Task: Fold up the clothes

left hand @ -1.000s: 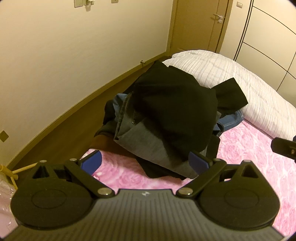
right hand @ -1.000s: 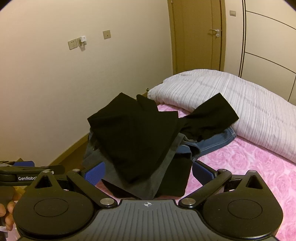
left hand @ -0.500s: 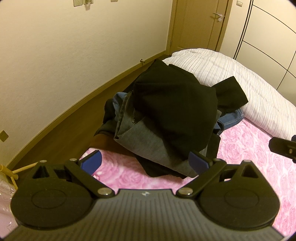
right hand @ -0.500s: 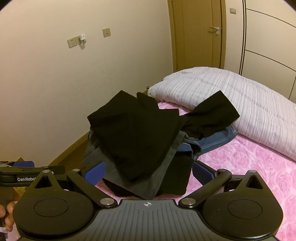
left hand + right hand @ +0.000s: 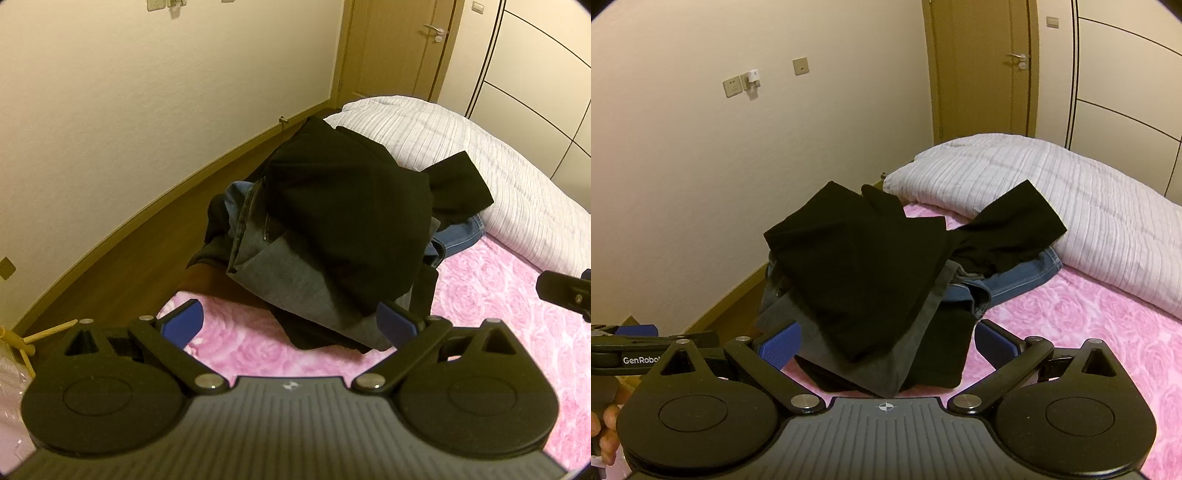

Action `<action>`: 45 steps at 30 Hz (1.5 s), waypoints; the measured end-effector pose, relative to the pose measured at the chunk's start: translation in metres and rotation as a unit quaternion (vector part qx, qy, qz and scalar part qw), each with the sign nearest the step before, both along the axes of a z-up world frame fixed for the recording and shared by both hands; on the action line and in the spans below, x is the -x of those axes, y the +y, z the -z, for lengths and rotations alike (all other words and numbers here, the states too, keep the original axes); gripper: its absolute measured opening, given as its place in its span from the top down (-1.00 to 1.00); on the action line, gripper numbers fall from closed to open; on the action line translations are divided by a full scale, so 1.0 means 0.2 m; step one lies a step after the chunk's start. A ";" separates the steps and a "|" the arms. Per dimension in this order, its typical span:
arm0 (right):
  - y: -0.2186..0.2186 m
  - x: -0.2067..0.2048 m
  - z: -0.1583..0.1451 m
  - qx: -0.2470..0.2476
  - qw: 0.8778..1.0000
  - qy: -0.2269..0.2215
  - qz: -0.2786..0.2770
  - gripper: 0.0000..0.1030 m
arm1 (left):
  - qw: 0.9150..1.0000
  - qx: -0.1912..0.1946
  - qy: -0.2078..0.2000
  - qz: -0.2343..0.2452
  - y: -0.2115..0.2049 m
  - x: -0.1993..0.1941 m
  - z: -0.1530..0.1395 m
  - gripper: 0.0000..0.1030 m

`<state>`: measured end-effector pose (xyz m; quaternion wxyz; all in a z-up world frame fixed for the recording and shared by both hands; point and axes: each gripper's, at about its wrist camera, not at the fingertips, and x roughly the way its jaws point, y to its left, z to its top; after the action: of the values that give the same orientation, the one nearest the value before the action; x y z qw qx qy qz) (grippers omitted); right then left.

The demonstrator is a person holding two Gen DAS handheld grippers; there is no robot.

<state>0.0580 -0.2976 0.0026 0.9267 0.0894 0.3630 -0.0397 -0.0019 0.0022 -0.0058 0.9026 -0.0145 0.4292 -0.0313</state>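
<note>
A messy pile of clothes [image 5: 332,236] is heaped on the pink rose-patterned bedspread [image 5: 491,295], right at the bed's edge nearest the cream wall [image 5: 147,110]. Using the pile as the landmark: a black garment [image 5: 871,266] is draped on top, grey jeans [image 5: 291,284] are sandwiched under it, and blue denim [image 5: 1019,277] is poked out on the side toward the white striped duvet [image 5: 1089,221], which is bunched up just behind the pile. One black sleeve [image 5: 1015,221] is flopped over onto that duvet.

The left gripper [image 5: 291,325] is held just in front of the pile, jaws spread wide, nothing pinched; its right blue pad [image 5: 397,326] is seen overlapping the pile's near edge, though actual contact can't be judged. The right gripper [image 5: 886,343] is parked on the near side of the pile too, jaws likewise spread apart with nothing between them, the pile's front corner being framed between its pads. The left gripper is seen again at the left edge of the right wrist view, with fingers of a hand [image 5: 605,435] wrapped at its handle. A wooden door [image 5: 982,66] is shut far beyond the pile.
</note>
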 end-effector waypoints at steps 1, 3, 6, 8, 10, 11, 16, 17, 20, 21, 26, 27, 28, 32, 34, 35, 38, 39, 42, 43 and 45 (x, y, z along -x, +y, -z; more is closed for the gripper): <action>0.00 0.00 0.00 -0.001 1.000 0.000 0.000 -0.99 | 1.000 0.000 0.000 0.000 0.00 0.00 0.00 -0.92; 0.00 0.00 0.00 0.000 1.000 0.000 0.000 -0.99 | 1.000 -0.001 -0.001 0.001 0.01 0.01 0.00 -0.92; 0.00 0.01 0.00 0.003 1.000 0.001 0.000 -0.99 | 1.000 -0.002 0.002 -0.003 0.03 0.02 0.01 -0.92; 0.00 0.01 -0.01 0.004 1.000 0.001 0.002 -0.99 | 1.000 -0.003 0.003 -0.007 0.04 0.03 0.01 -0.92; 0.00 0.01 -0.01 0.005 1.000 0.001 0.003 -0.99 | 1.000 -0.002 0.004 -0.011 0.05 0.04 0.01 -0.92; 0.00 0.01 -0.01 0.005 1.000 0.001 0.003 -0.99 | 1.000 -0.001 0.004 -0.012 0.06 0.04 0.01 -0.92; 0.01 0.01 -0.01 0.005 1.000 0.003 0.000 -0.99 | 1.000 0.003 0.001 -0.010 0.07 0.05 0.00 -0.92; 0.02 0.01 -0.01 0.005 1.000 0.003 0.000 -0.99 | 1.000 0.003 0.000 -0.009 0.07 0.05 0.00 -0.91; 0.02 0.02 -0.01 0.005 1.000 0.003 -0.001 -0.99 | 1.000 0.002 -0.001 -0.005 0.07 0.05 0.00 -0.91; 0.02 0.02 -0.01 0.005 1.000 0.003 -0.001 -0.99 | 1.000 0.003 -0.002 -0.004 0.07 0.05 0.00 -0.91; 0.02 0.02 -0.01 0.006 1.000 0.002 0.001 -0.99 | 1.000 0.009 0.000 -0.002 0.07 0.04 0.01 -0.91; 0.01 0.02 -0.01 0.005 1.000 0.002 0.002 -0.99 | 1.000 0.010 0.000 -0.002 0.07 0.05 0.00 -0.91; 0.01 0.02 -0.01 0.005 1.000 0.003 0.003 -0.99 | 1.000 0.010 0.000 0.000 0.07 0.05 0.00 -0.91; 0.00 0.02 -0.01 0.004 1.000 0.003 0.005 -0.99 | 1.000 0.011 0.000 0.002 0.07 0.05 0.00 -0.91; 0.00 0.02 -0.01 0.004 1.000 0.003 0.005 -0.99 | 1.000 0.012 0.003 0.000 0.07 0.04 0.00 -0.91; 0.00 0.02 -0.01 0.004 1.000 0.003 0.005 -0.99 | 1.000 0.012 0.004 -0.001 0.07 0.04 0.00 -0.91; 0.00 0.02 -0.01 0.005 1.000 0.004 0.004 -0.99 | 1.000 0.011 0.006 0.000 0.06 0.04 0.01 -0.91; 0.00 0.02 -0.01 0.005 1.000 0.004 0.004 -0.99 | 1.000 0.011 0.007 0.001 0.06 0.04 0.01 -0.91; -0.01 0.01 0.00 0.004 1.000 0.005 0.005 -0.99 | 1.000 0.010 0.008 0.002 0.05 0.04 0.02 -0.91; -0.02 0.01 0.00 0.003 1.000 0.006 0.006 -0.99 | 1.000 0.009 0.008 0.003 0.05 0.04 0.02 -0.91; -0.03 0.01 0.00 0.002 1.000 0.007 0.005 -0.99 | 1.000 0.007 0.008 0.002 0.04 0.04 0.02 -0.91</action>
<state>0.0564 -0.3033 0.0016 0.9239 0.0894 0.3691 -0.0461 -0.0092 0.0110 -0.0101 0.8987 -0.0206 0.4365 -0.0364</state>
